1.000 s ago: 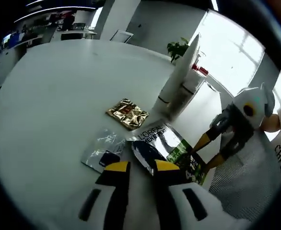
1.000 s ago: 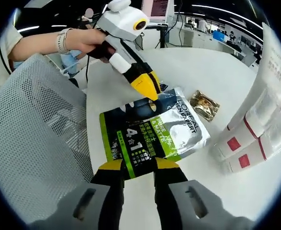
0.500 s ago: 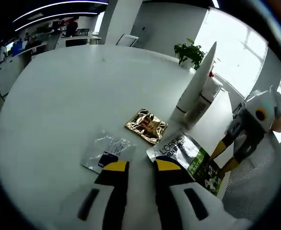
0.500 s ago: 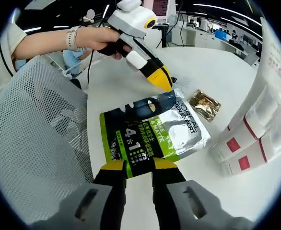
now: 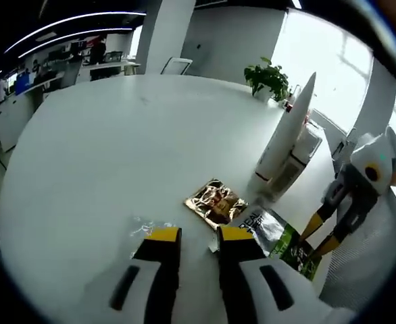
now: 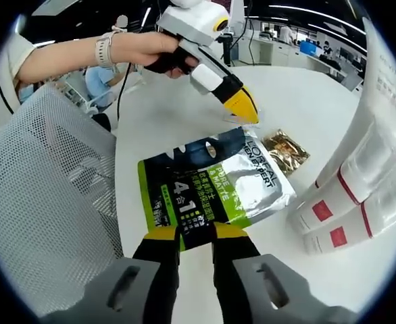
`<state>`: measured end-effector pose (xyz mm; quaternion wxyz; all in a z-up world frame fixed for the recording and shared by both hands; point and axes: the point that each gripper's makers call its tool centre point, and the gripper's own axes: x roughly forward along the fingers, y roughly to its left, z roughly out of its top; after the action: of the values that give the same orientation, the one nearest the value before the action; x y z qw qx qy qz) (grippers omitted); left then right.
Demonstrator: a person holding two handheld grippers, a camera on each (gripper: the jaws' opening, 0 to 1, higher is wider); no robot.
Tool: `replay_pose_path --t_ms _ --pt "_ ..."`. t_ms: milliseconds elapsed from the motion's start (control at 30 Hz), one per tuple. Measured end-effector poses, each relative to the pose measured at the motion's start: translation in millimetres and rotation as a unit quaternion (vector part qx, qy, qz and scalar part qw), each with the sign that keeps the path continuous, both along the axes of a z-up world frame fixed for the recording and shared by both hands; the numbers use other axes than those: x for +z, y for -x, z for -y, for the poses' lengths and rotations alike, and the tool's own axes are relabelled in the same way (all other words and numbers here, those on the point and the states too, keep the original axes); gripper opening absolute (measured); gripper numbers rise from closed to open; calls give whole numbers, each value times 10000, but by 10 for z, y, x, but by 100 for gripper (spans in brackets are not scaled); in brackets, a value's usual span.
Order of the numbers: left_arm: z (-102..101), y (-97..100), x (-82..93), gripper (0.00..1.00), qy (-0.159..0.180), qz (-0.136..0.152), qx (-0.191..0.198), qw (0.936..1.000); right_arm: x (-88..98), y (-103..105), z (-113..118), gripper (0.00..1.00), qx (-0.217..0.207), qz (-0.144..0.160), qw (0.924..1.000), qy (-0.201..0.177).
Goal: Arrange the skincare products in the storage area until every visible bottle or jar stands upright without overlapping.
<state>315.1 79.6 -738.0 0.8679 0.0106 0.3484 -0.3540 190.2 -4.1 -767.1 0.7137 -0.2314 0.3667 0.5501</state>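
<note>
- Our right gripper (image 6: 194, 233) pinches the near edge of the green-and-silver L'Oréal pouch (image 6: 215, 189), lying flat on the white table (image 5: 117, 148), probably to reposition it.
- Our left gripper (image 5: 192, 234) hovers empty, jaws slightly parted, beside the gold sachet (image 5: 215, 201); whether it touches the clear packet (image 5: 144, 228) is unclear.

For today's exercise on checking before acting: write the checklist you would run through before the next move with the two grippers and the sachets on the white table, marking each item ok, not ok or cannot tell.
1. Right gripper closed on the green and silver sachet: ok, its jaws pinch the near edge.
2. Left gripper free of a load: cannot tell; its jaws stand apart above the clear sachet.
3. Gold sachet apart from the green and silver sachet: ok, a strip of table shows between them.
4. White tubes standing upright: not ok, they lie stacked.
5. Grippers apart from each other: ok.
</note>
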Motion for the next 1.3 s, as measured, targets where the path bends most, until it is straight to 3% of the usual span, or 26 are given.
replay_pose_path --t_ms 100,300,500,600,933,1300 --pt "256 53 50 15 -78 34 -346 9994 0 0 -5 18 -37 -59 10000 -21" --pt "490 46 -21 13 -206 -22 -866 9960 13 82 -40 24 -13 13 10000 43" --pt "620 128 -100 11 -241 -198 -1183 9925 128 172 -215 24 121 393 9988 -266" --pt "610 96 -172 11 -282 -280 -1204 9919 168 177 -311 24 146 490 9978 -415" --pt "574 58 -199 9 -270 -330 -1152 9924 74 106 -389 24 211 713 9969 -251" --pt "458 -99 -205 9 -295 -302 -921 9949 35 39 -361 23 152 610 9978 -213"
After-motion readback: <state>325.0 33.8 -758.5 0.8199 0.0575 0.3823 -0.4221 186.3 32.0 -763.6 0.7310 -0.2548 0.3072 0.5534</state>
